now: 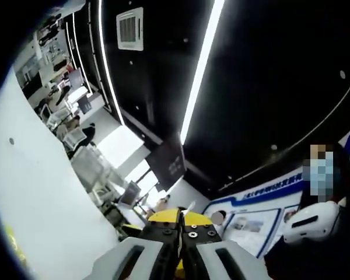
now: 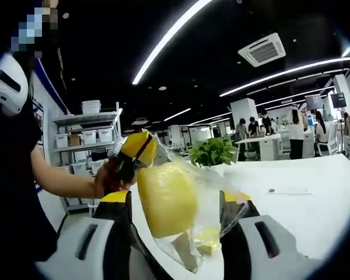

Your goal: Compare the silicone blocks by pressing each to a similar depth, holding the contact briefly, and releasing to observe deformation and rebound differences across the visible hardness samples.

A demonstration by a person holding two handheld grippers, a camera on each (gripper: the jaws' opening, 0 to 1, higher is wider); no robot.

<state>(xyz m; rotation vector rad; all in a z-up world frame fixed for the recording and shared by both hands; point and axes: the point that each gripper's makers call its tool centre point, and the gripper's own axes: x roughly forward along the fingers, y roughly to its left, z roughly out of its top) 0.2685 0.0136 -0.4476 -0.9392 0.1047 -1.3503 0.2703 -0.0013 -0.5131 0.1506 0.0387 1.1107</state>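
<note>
The left gripper [image 1: 179,230] is tipped up toward the ceiling, its jaws pressed together with nothing between them, yellow tips meeting in the middle. Beyond it in the left gripper view run a long strip light [image 1: 201,67] and a square ceiling vent [image 1: 130,28] on the black ceiling, with a dark hanging sign [image 1: 168,163] below them. At the right edge of that view stands a person in dark clothes [image 1: 326,233], in front of a wall with blue-edged posters [image 1: 254,224].

In the right gripper view, the right gripper [image 2: 178,201] has its jaws spread wide on either side of a big yellow block [image 2: 166,198] wrapped in a clear plastic bag [image 2: 207,224]. The block sits close against the left jaw; whether the jaws actually touch it I cannot tell. Smaller yellow pieces [image 2: 208,239] lie low in the same bag. The bag hangs above the near corner of the white bench [image 2: 303,198]. The other gripper comes in from the left of that view, its yellow-and-black tip near the bag's upper corner, with the person's hand [image 2: 105,178] and bare forearm behind it.

Farther off on the bench stands a leafy green plant [image 2: 213,151]. Along the left wall is a shelf rack with white bins [image 2: 84,140], and people [image 2: 296,131] stand around desks at the back of the room.
</note>
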